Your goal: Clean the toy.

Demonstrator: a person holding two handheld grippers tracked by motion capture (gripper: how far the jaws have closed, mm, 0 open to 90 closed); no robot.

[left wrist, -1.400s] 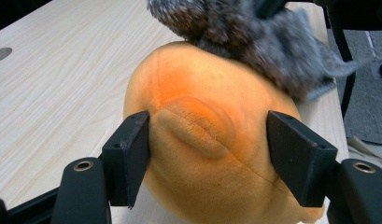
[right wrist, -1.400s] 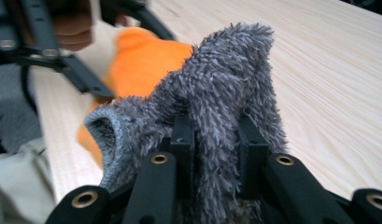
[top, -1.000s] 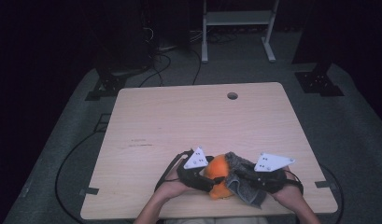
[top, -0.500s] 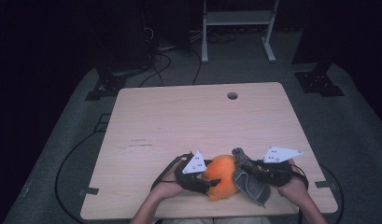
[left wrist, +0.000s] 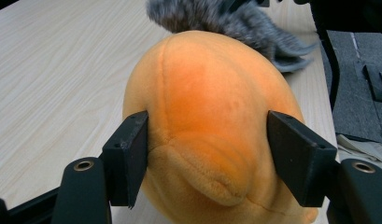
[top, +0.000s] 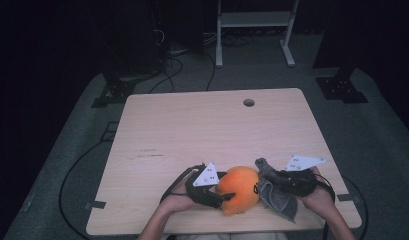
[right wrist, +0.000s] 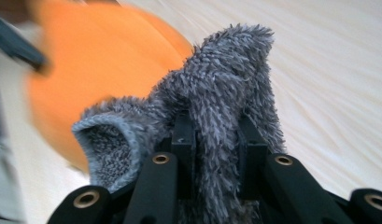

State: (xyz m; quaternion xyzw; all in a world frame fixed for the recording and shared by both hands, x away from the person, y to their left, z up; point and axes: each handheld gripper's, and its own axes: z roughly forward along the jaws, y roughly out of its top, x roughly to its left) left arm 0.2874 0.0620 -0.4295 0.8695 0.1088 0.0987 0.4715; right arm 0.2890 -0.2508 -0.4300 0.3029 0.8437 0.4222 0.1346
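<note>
High view: unmarked orange plush [top: 238,187], grey cloth [top: 276,196].

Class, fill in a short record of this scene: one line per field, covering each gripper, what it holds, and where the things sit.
left gripper: jaws have just been closing, pads now pressed on both sides of the orange plush
right gripper: shut on the grey cloth
plush: rests on the table near its front edge, between the two grippers
cloth: fuzzy, bunched between the right jaws, hanging beside the plush
hands: one on each gripper, entering from the bottom of the high view
</note>
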